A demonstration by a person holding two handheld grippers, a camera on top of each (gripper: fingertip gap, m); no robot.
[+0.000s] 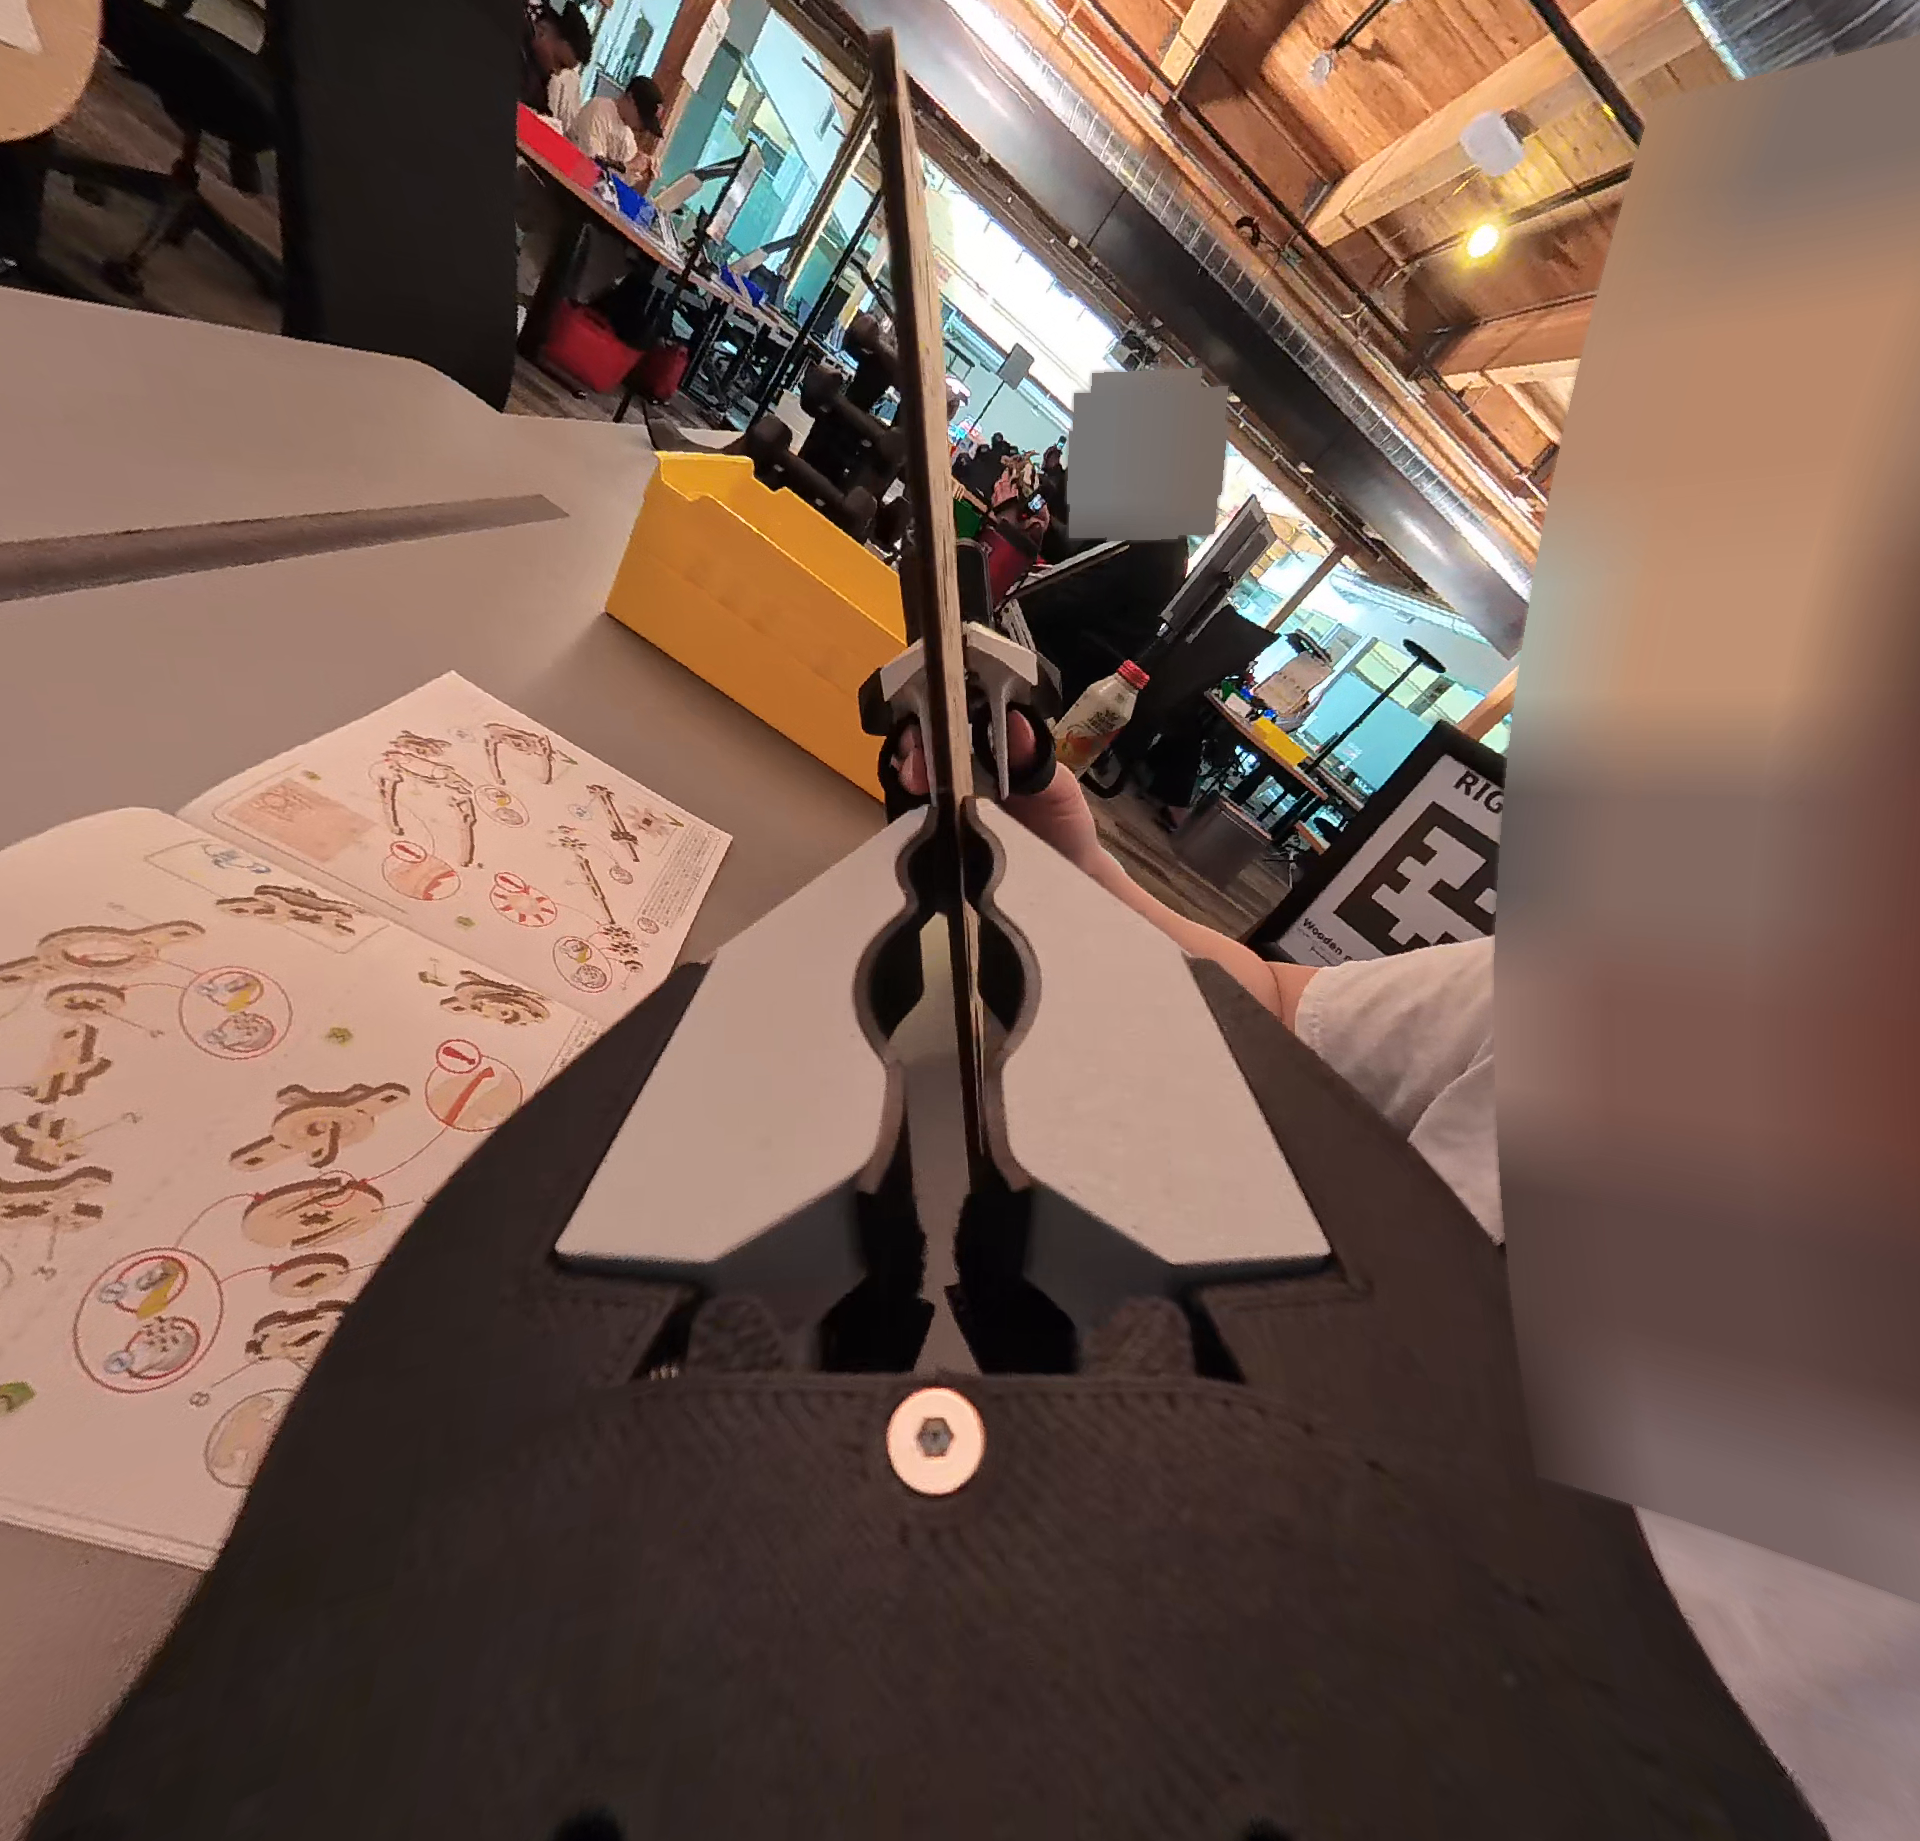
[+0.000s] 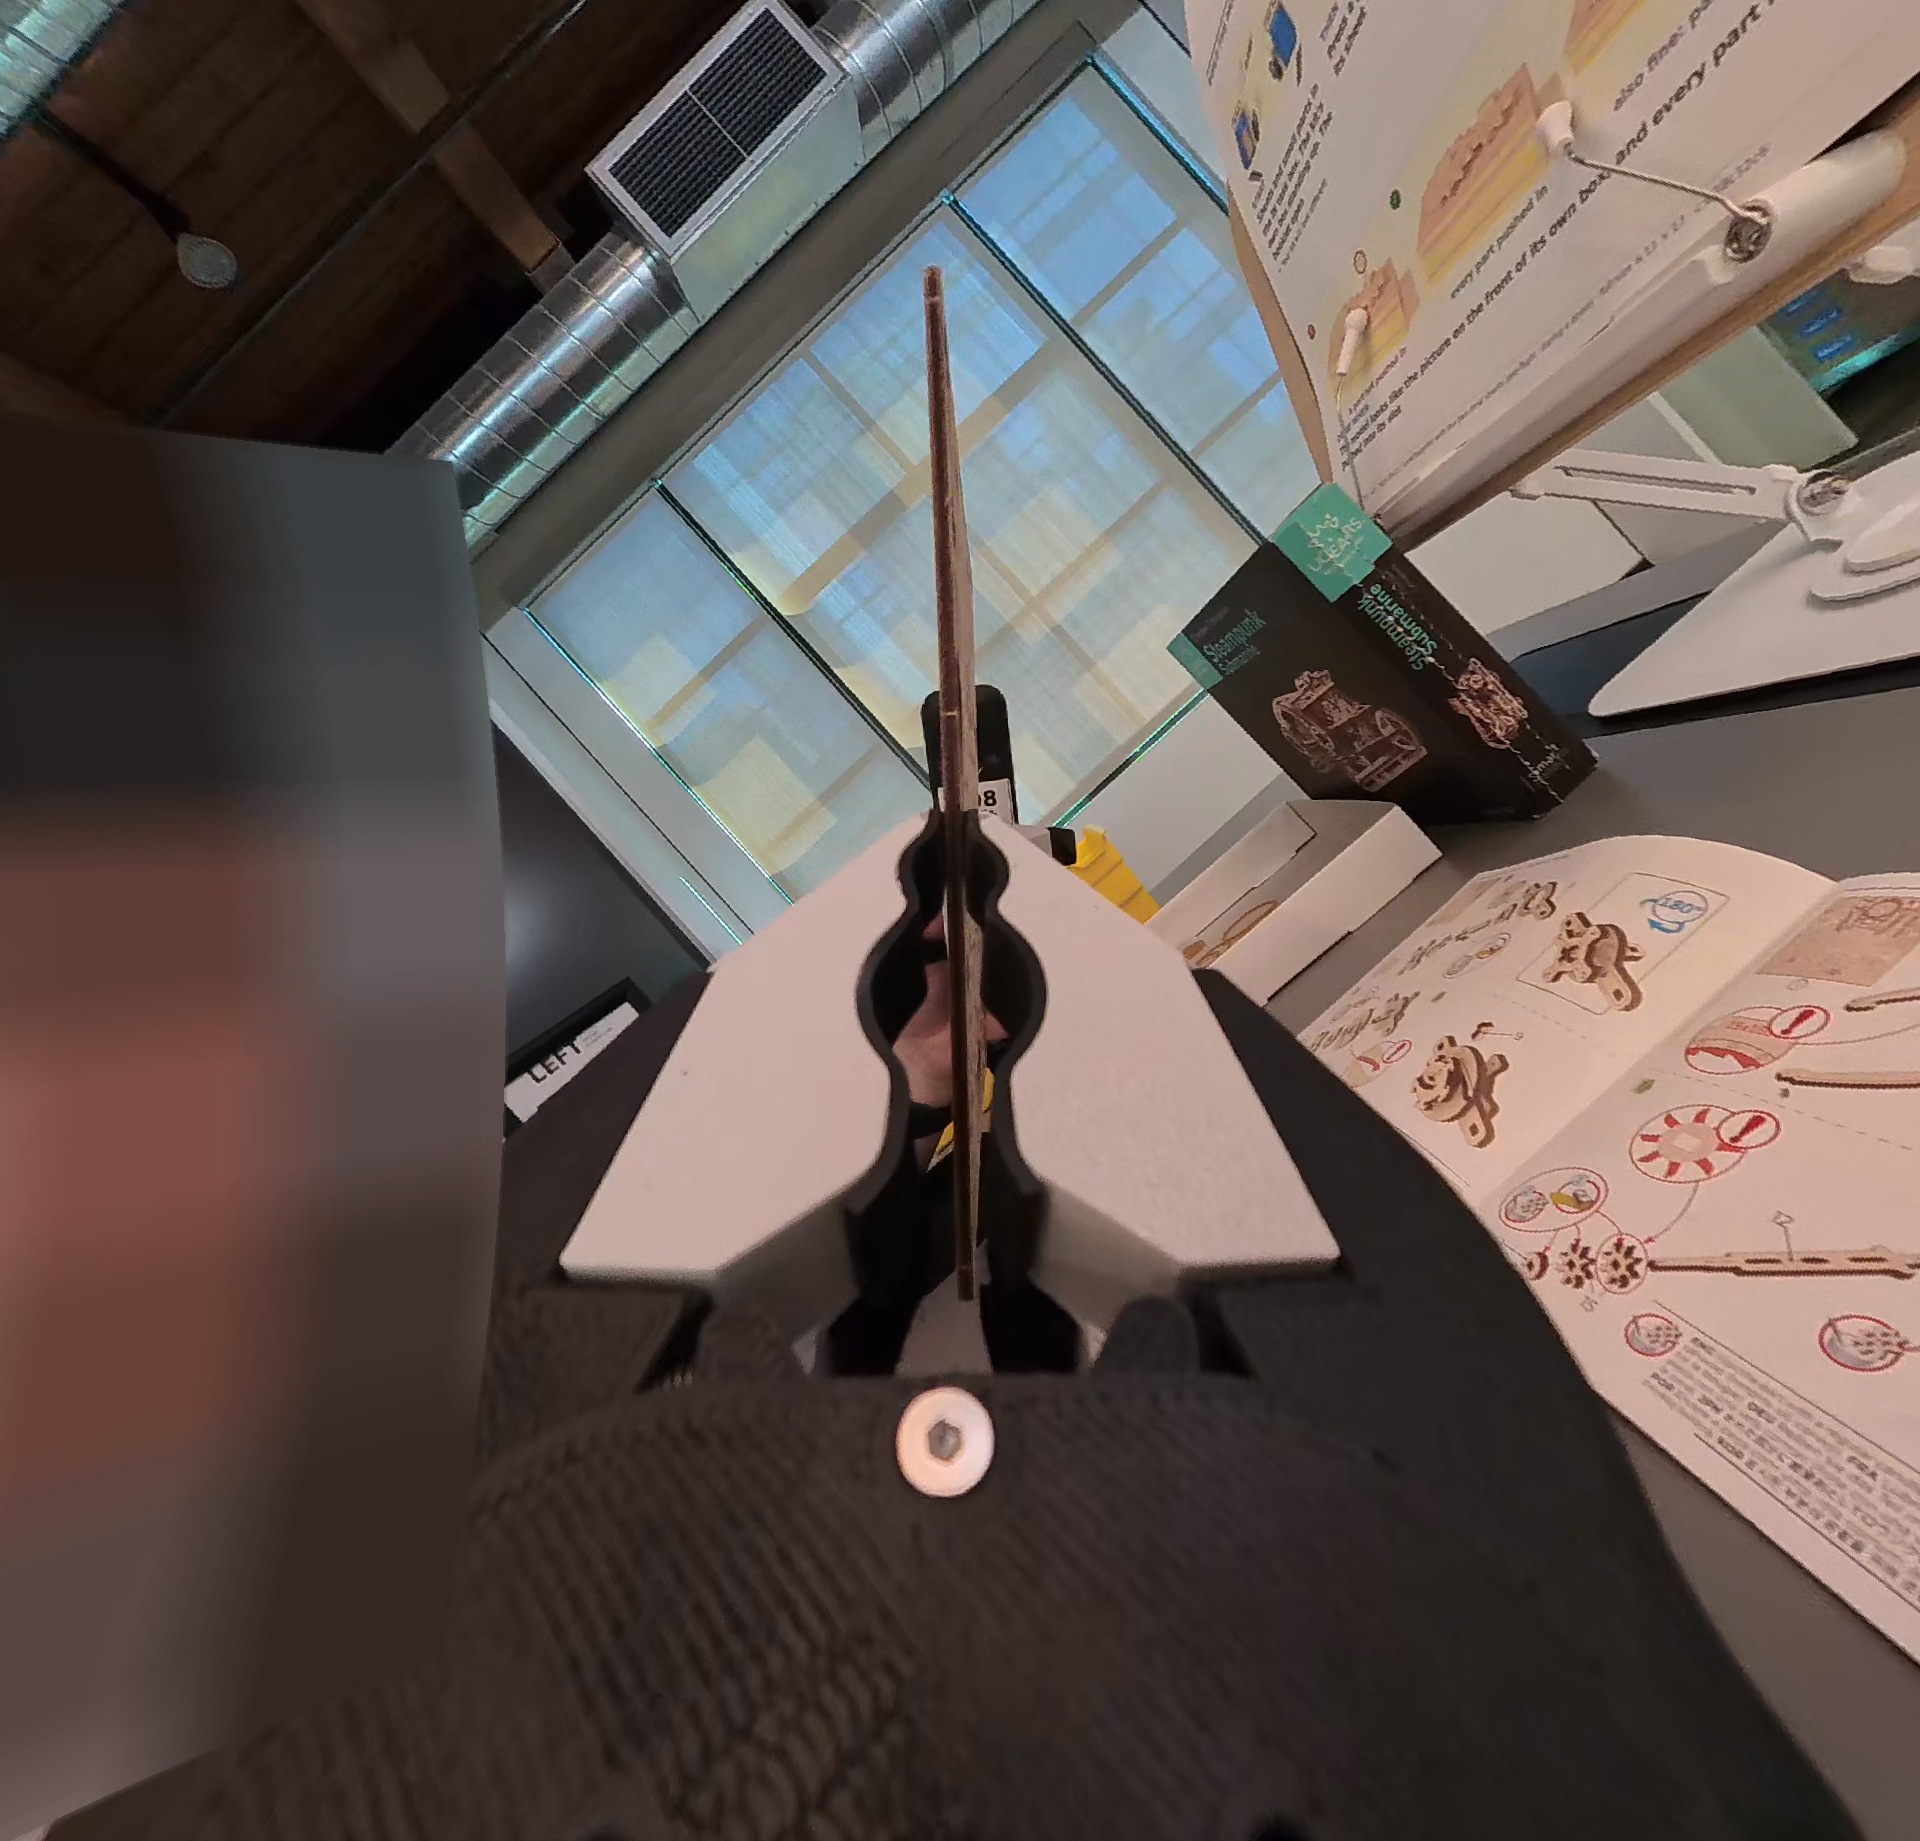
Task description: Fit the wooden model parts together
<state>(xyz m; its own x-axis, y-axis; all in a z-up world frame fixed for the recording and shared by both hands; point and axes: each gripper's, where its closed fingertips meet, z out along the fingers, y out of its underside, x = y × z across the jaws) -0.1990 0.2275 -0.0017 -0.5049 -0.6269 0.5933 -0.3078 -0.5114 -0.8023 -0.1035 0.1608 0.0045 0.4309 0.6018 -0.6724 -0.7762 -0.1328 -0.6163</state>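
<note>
Left tongs (image 1: 948, 856) and right tongs (image 2: 954, 856) both clamping same thin wooden sheet (image 1: 920, 441), seen edge-on, raised above bench (image 1: 312, 565). Advising: keeping grips level, avoiding twisting; checking booklet (image 1: 312, 1012) before freeing parts.

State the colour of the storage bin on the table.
Yellow: the storage bin shows best in the left wrist view.
</note>
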